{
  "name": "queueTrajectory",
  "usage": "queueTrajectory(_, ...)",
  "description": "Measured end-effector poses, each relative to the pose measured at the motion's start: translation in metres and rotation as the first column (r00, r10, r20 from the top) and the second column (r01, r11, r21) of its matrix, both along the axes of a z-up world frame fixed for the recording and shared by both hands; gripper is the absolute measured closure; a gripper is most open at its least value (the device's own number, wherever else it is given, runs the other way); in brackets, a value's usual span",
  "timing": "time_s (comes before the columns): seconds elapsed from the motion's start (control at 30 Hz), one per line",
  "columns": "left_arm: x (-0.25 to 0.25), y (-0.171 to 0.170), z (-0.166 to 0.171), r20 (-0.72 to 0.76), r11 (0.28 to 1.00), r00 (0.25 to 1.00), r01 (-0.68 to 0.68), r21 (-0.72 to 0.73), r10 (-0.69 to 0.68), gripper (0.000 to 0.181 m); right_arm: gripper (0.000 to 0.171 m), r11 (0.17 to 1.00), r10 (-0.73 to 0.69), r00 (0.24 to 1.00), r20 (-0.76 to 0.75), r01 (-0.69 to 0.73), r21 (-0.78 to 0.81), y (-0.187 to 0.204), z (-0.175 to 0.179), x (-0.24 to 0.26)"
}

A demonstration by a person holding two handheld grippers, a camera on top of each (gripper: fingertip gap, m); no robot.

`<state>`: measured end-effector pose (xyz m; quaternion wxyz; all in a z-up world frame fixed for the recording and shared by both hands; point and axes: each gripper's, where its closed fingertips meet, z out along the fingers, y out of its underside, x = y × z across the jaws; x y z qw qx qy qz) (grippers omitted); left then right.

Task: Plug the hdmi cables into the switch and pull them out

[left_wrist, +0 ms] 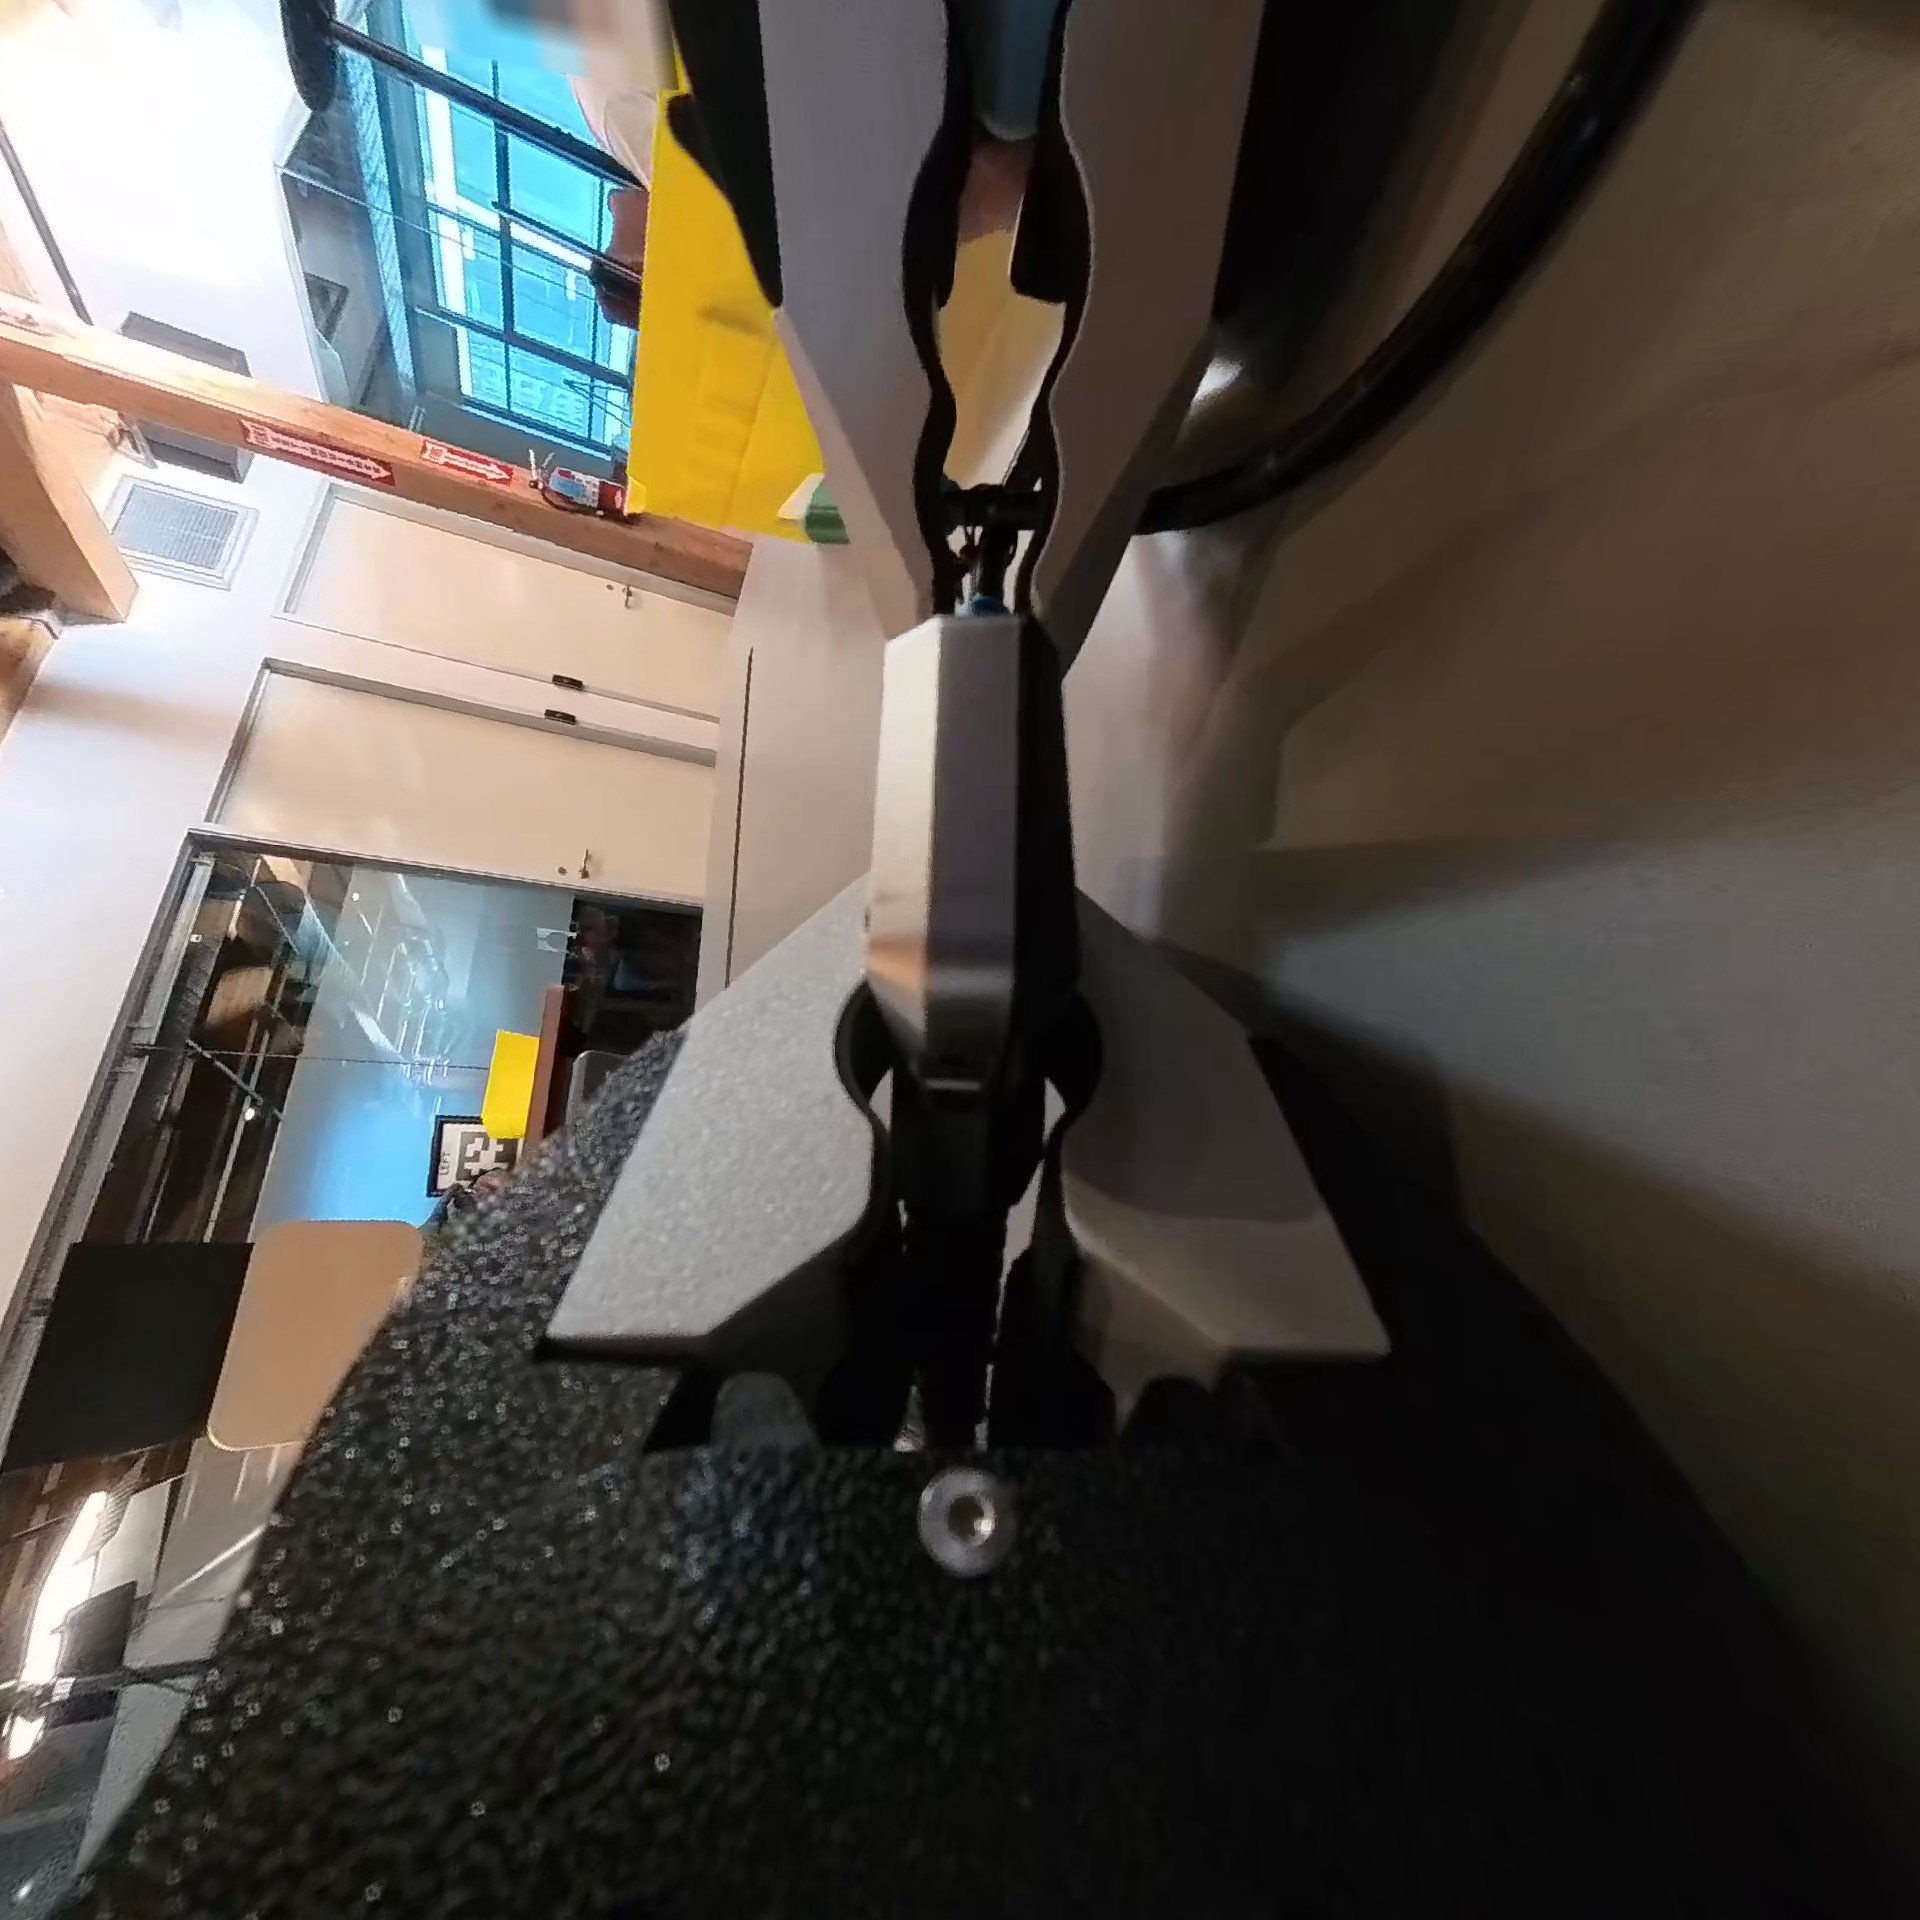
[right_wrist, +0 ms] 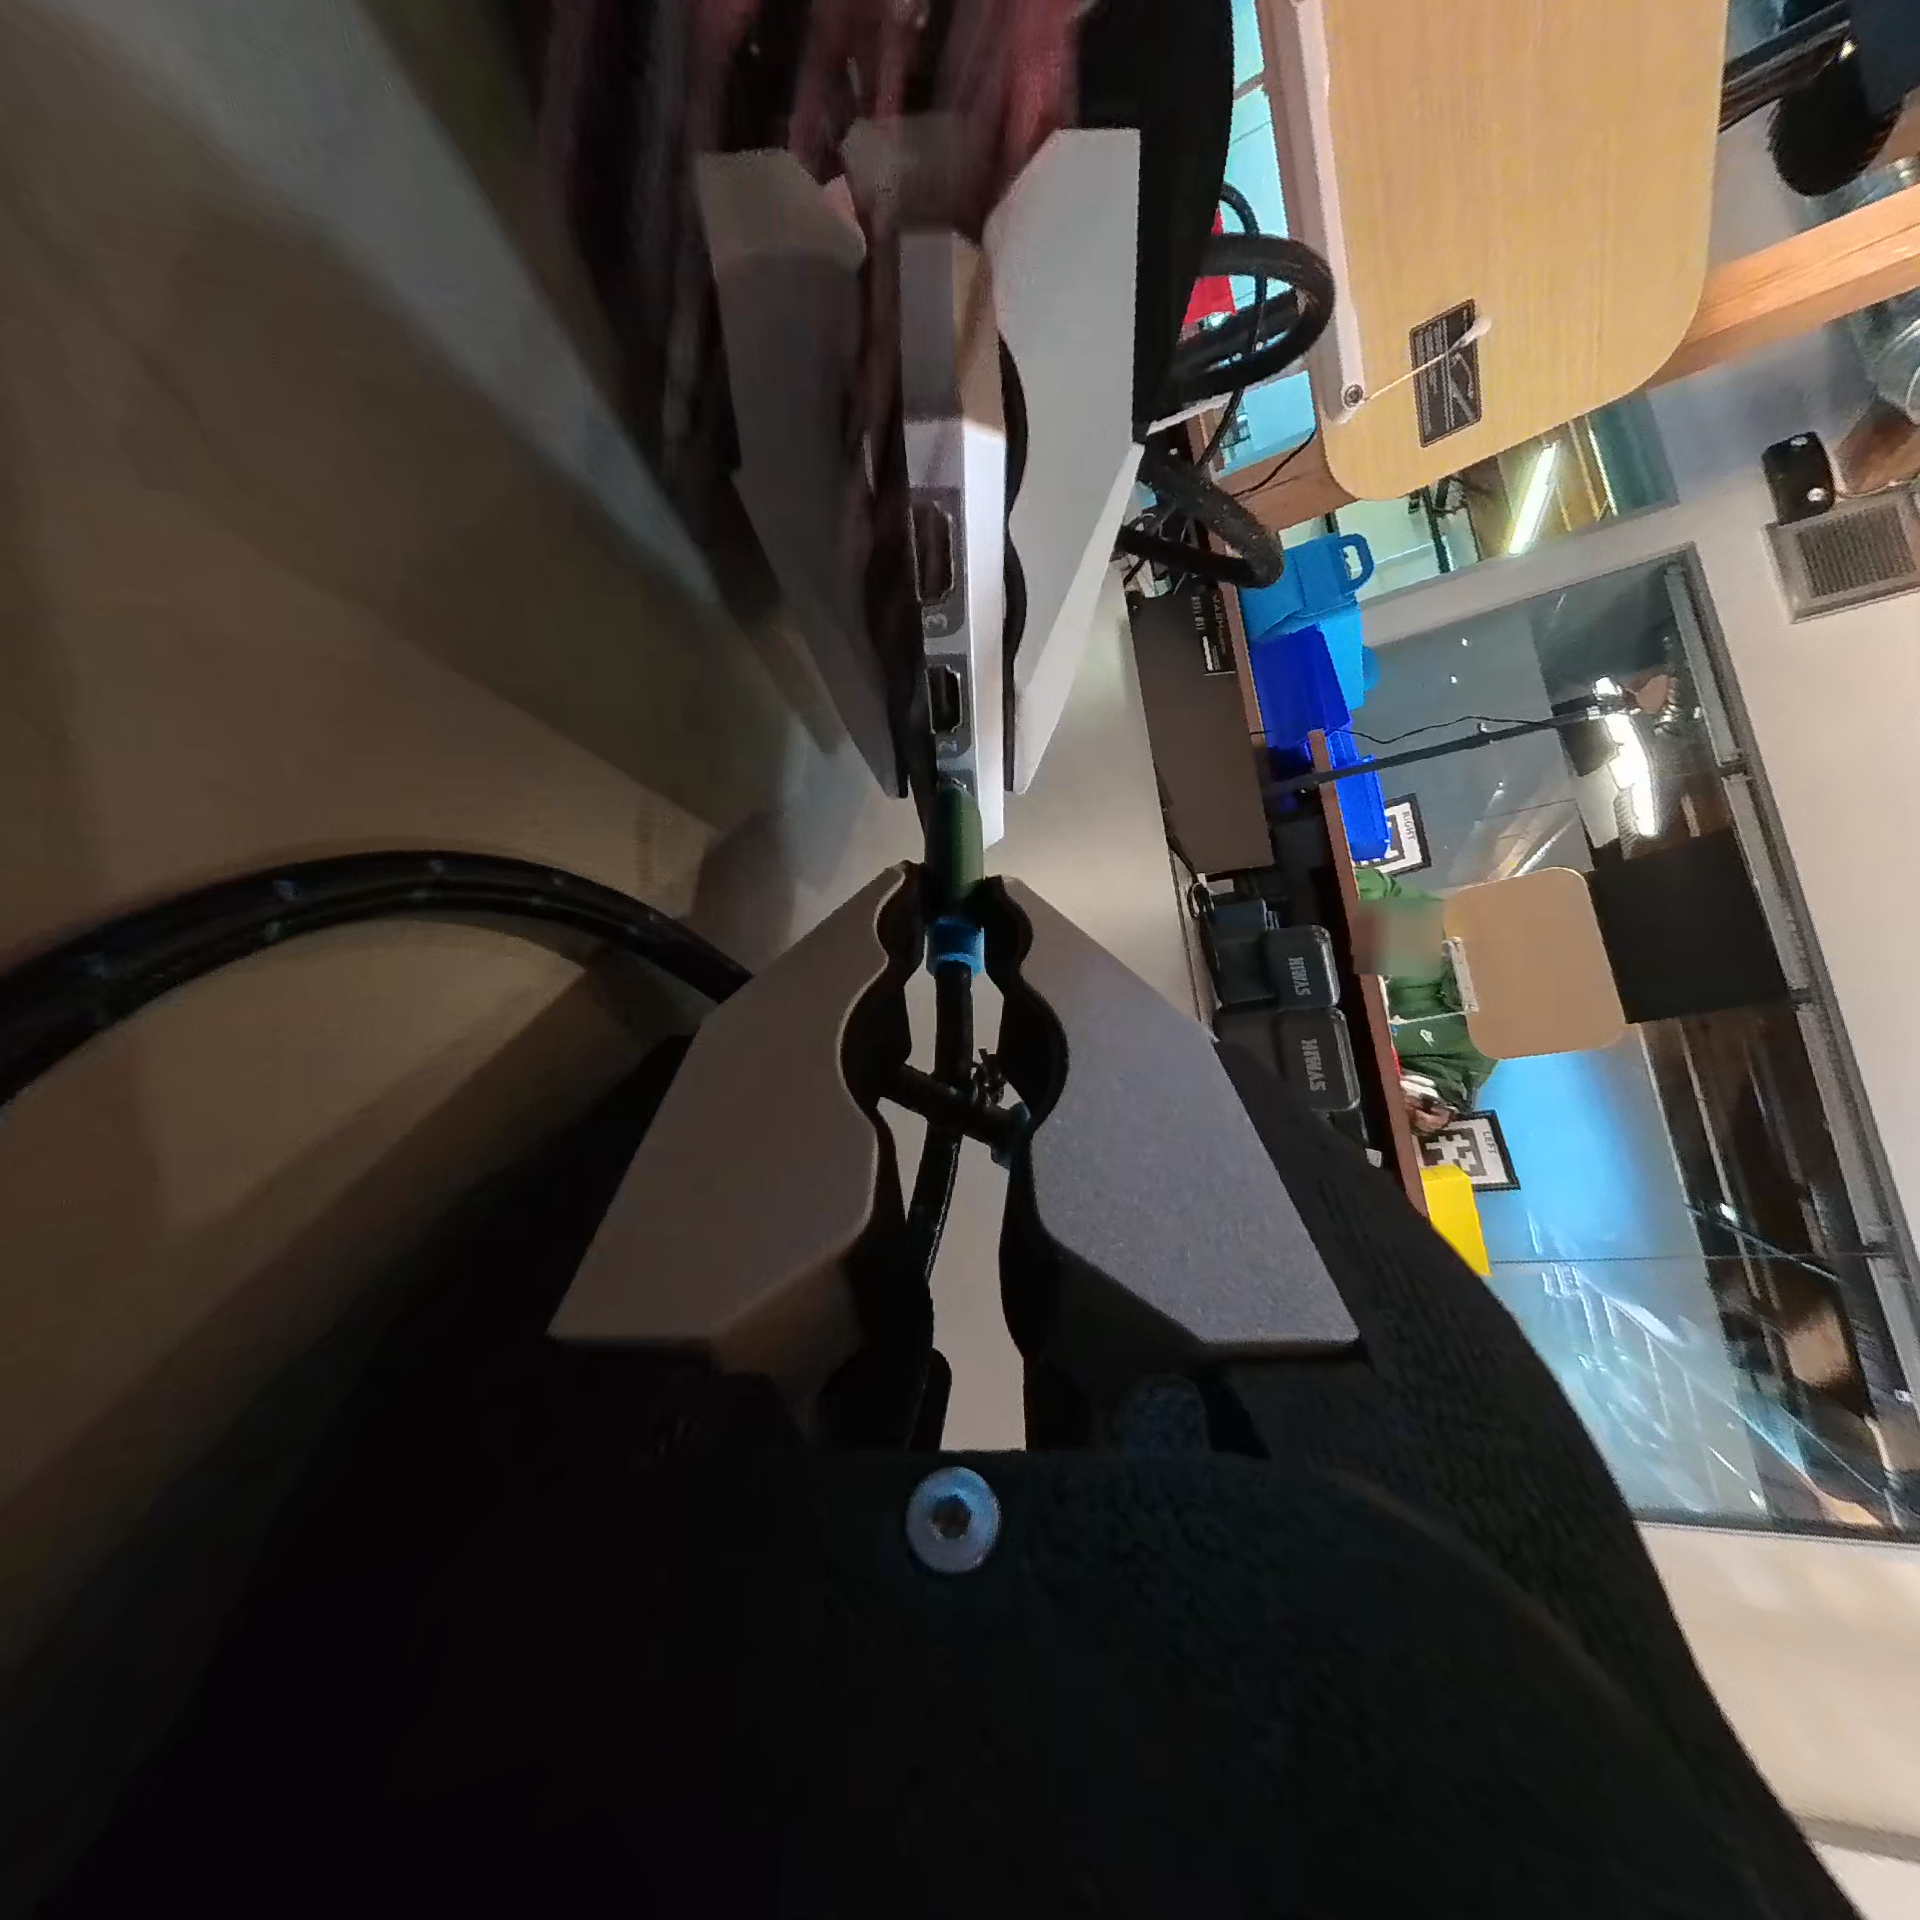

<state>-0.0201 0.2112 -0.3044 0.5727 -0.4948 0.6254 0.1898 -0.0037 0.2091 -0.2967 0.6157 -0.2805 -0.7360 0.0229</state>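
The right gripper [right_wrist: 951, 914] is clamped on the HDMI plug [right_wrist: 958, 842], entering the switch [right_wrist: 951, 468] at twelve o'clock. The left gripper [left_wrist: 961, 1039] pinches the switch's end. A tilted plug could jam in the port.

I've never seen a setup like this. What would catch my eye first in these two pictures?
Probably the silver switch, clamped edge-on in the left hand-held gripper at the centre of the left wrist view. In the right wrist view, the right hand-held gripper pinches a green-and-blue HDMI plug right at the switch's row of ports. A thick black cable curves across the pale tabletop beside it.
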Motion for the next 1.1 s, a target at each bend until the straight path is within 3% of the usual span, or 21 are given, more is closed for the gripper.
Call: queueTrajectory(1.1, -0.003, -0.0077, 0.0009, 0.014, 1.0, 1.0, -0.024, -0.02, 0.024, 0.161, 0.159, 0.999, 0.017, 1.0, -0.009, -0.018, -0.045, -0.0076, 0.0004, 0.0061)
